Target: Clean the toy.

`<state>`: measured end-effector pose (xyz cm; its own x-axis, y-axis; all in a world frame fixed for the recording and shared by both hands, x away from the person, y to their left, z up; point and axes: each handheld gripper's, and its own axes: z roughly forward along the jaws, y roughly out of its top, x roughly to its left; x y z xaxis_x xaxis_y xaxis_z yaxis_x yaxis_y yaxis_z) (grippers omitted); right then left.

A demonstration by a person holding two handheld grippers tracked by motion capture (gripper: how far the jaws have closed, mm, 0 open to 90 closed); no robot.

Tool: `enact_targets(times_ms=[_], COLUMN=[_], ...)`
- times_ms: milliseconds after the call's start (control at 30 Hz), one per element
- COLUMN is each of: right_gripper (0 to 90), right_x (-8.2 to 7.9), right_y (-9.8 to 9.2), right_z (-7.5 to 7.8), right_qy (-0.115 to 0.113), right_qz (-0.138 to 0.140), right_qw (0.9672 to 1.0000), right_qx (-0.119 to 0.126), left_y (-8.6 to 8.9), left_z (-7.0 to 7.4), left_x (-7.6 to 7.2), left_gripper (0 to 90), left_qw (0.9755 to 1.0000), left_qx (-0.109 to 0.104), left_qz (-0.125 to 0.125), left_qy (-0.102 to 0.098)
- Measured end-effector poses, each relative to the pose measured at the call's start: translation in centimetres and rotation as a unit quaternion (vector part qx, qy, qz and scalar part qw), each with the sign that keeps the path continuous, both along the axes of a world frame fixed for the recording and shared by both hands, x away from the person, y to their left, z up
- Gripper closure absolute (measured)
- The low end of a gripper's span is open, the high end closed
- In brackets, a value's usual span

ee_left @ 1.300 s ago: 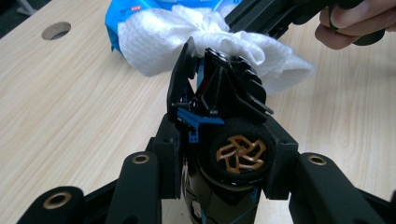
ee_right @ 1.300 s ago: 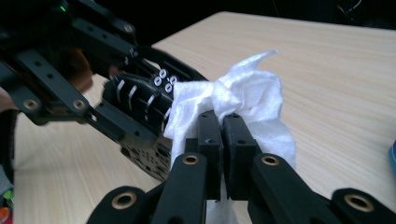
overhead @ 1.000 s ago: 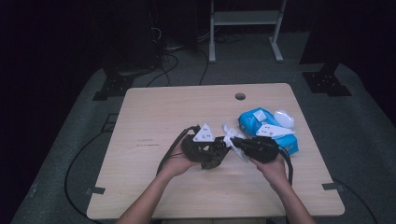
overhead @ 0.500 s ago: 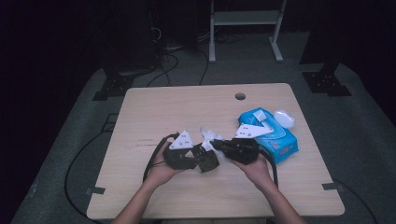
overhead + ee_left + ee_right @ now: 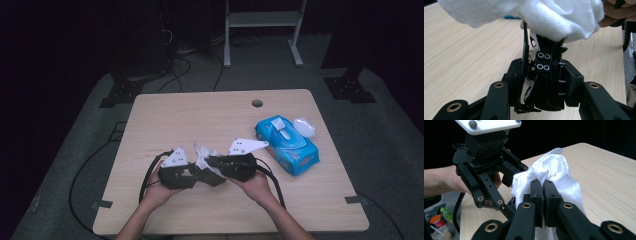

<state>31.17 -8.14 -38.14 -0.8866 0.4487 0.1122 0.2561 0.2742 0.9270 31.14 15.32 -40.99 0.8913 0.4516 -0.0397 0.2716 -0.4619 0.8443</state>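
A crumpled white wipe hangs between my two grippers above the front middle of the wooden table. My left gripper comes in from the left and is shut on the wipe; in the left gripper view its jaws run up into the white wipe. From the right, my right gripper meets it. In the right gripper view its jaws are pressed together on a fold of the wipe, with the left gripper's fingers at the wipe's far side.
A blue pack of wipes lies to the right of the grippers, with a white lid beside its far end. A cable hole sits near the table's far edge. Cables trail off the front edge.
Both hands have moved left and toward the table's front edge, away from the blue pack, carrying the wipe between them. Both grips look unchanged.
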Motion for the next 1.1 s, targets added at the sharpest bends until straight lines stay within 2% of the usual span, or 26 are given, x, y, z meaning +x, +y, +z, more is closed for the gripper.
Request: enact_targets(times_ms=[267, 367, 400, 433, 467, 567, 600, 700, 767, 900, 933, 967, 1000, 1100], right_gripper=[86.9, 87.0, 87.1, 87.1, 87.1, 87.1, 87.0, 87.0, 87.0, 87.0, 86.9, 86.9, 86.9, 86.9], right_x=[-0.2, -0.3, -0.3, -0.3, -0.4, -0.4, -0.2, 0.1, 0.6, 1.0, 1.0, 1.0, 1.1, 1.2], right_y=[1.1, 1.8, 2.0, 2.0, 2.5, 2.8, 3.0, 2.9, 2.7, 2.2, 2.2, 2.2, 2.0, 1.9], right_z=[-0.4, -0.5, -0.6, -0.6, -1.0, -1.5, -2.0, -2.5, -3.1, -3.6, -3.7, -3.7, -4.1, -4.4], right_qy=[0.002, -0.001, -0.001, -0.001, -0.002, 0.0, 0.003, 0.006, 0.007, 0.013, 0.013, 0.013, 0.014, 0.019], right_qz=[0.01, 0.017, 0.021, 0.021, 0.028, 0.029, 0.026, 0.021, 0.009, -0.001, -0.003, -0.003, -0.009, -0.011], right_qw=[0.9999, 0.9998, 0.9997, 0.9997, 0.9992, 0.9988, 0.9986, 0.9985, 0.9976, 0.9972, 0.997, 0.997, 0.9963, 0.9966], right_qx=[0.004, -0.007, -0.013, -0.013, -0.03, -0.039, -0.046, -0.051, -0.068, -0.074, -0.076, -0.076, -0.084, -0.08], left_y=[1.1, 1.1, 1.0, 1.0, 0.8, 0.7, 0.6, 0.5, 0.5, 0.4, 0.2, 0.2, 0.2, 0.1], left_z=[-0.6, -0.8, -1.1, -1.1, -1.8, -2.4, -3.0, -3.4, -3.8, -4.2, -4.4, -4.4, -4.7, -5.0], left_x=[-0.1, -0.1, -0.1, -0.1, -0.1, 0.1, 0.4, 0.7, 1.1, 1.3, 1.3, 1.3, 1.4, 1.4], left_gripper=[57.9, 58.1, 58.1, 58.2, 58.3, 58.8, 58.9, 59.0, 59.0, 58.8, 58.7, 58.7, 58.7, 58.6], left_qw=[0.9999, 0.9999, 0.9998, 0.9998, 0.9994, 0.999, 0.9986, 0.9983, 0.9977, 0.9971, 0.9961, 0.9961, 0.9949, 0.9945], left_qx=[-0.002, 0.004, 0.014, 0.014, 0.032, 0.038, 0.047, 0.05, 0.059, 0.067, 0.081, 0.081, 0.095, 0.098], left_qz=[0.0, 0.0, 0.001, 0.001, 0.004, 0.005, 0.006, 0.008, 0.008, 0.009, 0.008, 0.008, 0.007, 0.009], left_qy=[0.015, 0.014, 0.013, 0.013, 0.013, 0.021, 0.024, 0.027, 0.033, 0.034, 0.033, 0.033, 0.035, 0.037])
